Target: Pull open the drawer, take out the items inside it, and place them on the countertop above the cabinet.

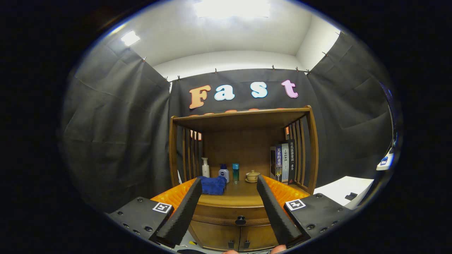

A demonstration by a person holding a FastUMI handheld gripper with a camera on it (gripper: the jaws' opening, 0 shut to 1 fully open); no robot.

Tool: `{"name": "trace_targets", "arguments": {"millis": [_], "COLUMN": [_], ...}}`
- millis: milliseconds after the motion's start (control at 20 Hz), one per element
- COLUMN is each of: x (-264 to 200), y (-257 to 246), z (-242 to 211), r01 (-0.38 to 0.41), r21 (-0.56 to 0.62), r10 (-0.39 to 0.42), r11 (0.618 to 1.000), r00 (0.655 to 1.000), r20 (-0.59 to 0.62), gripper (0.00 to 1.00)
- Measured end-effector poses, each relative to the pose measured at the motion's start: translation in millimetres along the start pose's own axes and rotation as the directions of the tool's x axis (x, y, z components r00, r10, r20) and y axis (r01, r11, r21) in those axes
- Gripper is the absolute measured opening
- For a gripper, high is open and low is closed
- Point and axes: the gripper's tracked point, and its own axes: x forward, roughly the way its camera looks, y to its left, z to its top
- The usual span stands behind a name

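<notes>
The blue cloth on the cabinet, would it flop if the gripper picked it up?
Probably, yes. The blue cloth lies crumpled in soft folds, so it would likely droop. It looks light and unlikely to roll. The gripper is open, fingers apart, the cloth just beyond them.

The gripper [229, 183] stood wide open, empty, its fingers [183, 208] covering both ends of the countertop [229, 197] and one edge of the blue cloth [212, 185]. The drawer [231, 213] was closed, so its contents stayed hidden. The cabinet doors [233, 237] were cut off below, and the book [279, 162] spines blocked the shelf corner behind
</notes>
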Motion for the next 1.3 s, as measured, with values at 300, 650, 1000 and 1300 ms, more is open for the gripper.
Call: {"name": "trace_targets", "arguments": {"millis": [300,650,1000,1300], "x": [1.7,16.1,34.3,60.8], "y": [-4.6,-11.1,-19.5,-31.5], "z": [-1.8,-17.1,-56.2,-117.2], "r01": [0.008,0.006,0.009,0.025], "r21": [0.005,0.004,0.036,-0.018], "r10": [-0.008,-0.006,-0.007,-0.027], "r11": [1.0,1.0,0.999,1.0], "r00": [1.0,1.0,0.999,0.995], "r20": [-0.004,-0.006,-0.046,-0.1], "gripper": [1.0,1.0,1.0,1.0]}}
